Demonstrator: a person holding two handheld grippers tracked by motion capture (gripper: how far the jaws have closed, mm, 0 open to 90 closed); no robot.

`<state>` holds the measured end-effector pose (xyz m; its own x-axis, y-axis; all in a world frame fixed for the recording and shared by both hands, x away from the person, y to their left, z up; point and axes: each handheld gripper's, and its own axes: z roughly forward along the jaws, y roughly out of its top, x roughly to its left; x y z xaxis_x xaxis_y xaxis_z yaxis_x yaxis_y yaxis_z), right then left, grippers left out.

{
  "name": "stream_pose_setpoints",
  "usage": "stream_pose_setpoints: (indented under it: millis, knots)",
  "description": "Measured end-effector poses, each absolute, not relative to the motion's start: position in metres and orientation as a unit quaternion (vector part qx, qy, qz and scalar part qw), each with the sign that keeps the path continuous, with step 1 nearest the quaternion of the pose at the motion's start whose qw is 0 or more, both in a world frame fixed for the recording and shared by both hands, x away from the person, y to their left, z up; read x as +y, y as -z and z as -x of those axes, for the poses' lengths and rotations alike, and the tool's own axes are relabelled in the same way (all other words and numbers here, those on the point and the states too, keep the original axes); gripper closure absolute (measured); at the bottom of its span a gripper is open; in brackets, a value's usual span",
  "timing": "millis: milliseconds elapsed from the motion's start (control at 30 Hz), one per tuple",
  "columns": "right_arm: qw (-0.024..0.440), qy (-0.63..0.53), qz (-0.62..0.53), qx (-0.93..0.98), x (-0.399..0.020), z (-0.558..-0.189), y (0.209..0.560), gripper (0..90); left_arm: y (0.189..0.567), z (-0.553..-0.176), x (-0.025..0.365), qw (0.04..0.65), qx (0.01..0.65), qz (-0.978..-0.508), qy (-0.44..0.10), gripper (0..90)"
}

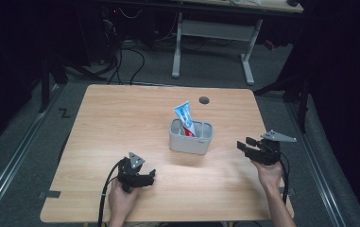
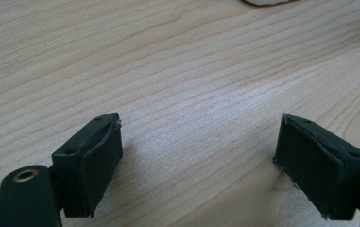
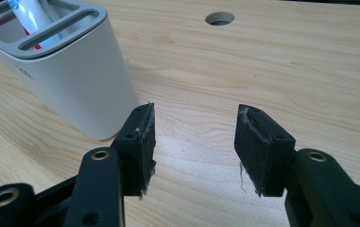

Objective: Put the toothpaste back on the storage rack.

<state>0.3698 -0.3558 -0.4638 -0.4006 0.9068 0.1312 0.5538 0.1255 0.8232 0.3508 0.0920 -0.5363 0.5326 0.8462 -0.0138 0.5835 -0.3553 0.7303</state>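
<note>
Wooden worktop (image 1: 121,118) | left hand-held gripper (image 1: 150,178) lying low, jaws spread, empty | right hand-held gripper (image 1: 242,144) hovering beside grey holder (image 1: 190,142) with toothpaste tube (image 1: 185,118), jaws gaping, empty

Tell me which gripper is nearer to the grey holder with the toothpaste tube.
Right. The right gripper sits just off the holder on its right, jaws open and empty. The left gripper rests lower on the table, toward the person, farther away.
</note>
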Motion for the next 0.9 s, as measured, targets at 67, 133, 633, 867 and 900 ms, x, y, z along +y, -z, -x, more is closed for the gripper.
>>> stream_pose_setpoints:
  millis: [67,133,633,867,900]
  knots:
    - [0.208,-0.426,-0.508,0.72,-0.356,-0.369,0.465,48.6,0.536,-0.351,0.092,0.351,0.445,-0.802,-0.187,15.9]
    - [0.207,-0.424,-0.509,0.72,-0.356,-0.369,0.467,48.6,0.536,-0.351,0.092,0.351,0.446,-0.802,-0.187,15.9]
    - [0.197,-0.411,-0.519,0.723,-0.356,-0.37,0.484,48.6,0.536,-0.351,0.092,0.351,0.446,-0.802,-0.187,15.9]
    - [0.198,-0.41,-0.52,0.723,-0.357,-0.368,0.492,49.5,0.536,-0.351,0.092,0.351,0.446,-0.802,-0.187,15.9]
    - [0.198,-0.408,-0.519,0.724,-0.356,-0.368,0.492,49.3,0.536,-0.351,0.092,0.351,0.446,-0.802,-0.187,15.9]
